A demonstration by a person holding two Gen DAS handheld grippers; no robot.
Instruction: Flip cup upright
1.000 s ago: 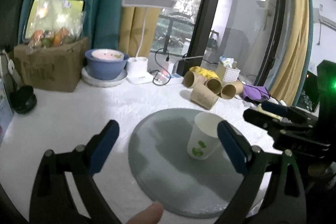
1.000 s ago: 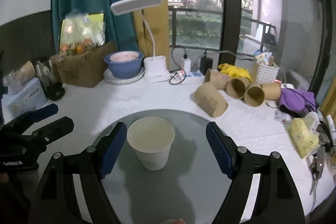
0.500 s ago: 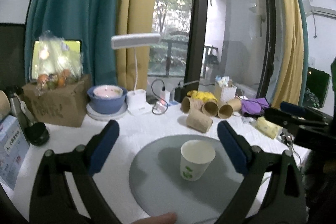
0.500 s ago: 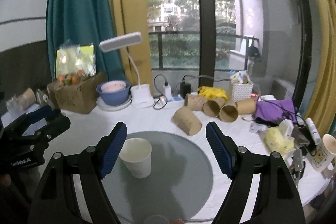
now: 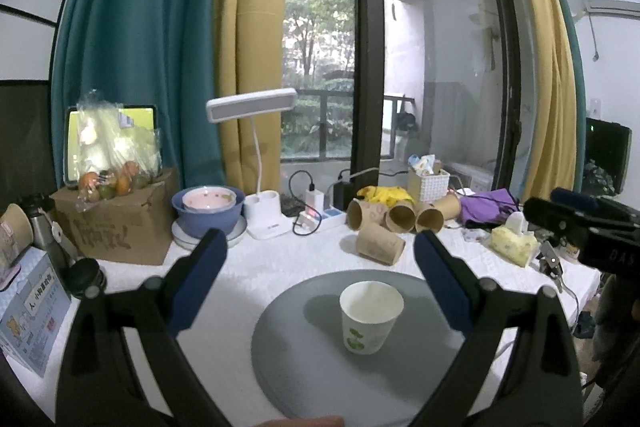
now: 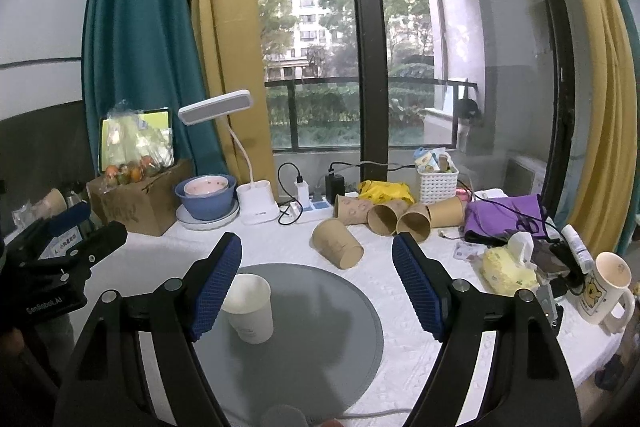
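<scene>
Left gripper [image 5: 320, 275] is held level above the white-covered desk [image 5: 248, 267], jaws spread wide and holding nothing. Right gripper [image 6: 318, 285] is posed likewise, jaws spread and empty. The white paper cup with a green print [image 5: 370, 319] stands upright, mouth up, on the round grey mat [image 5: 288, 347], apart from both grippers; its base contact appears flat, though distortion limits certainty. Compared with one second ago, both grippers have drawn back and risen, and the cup now appears smaller and further off.
</scene>
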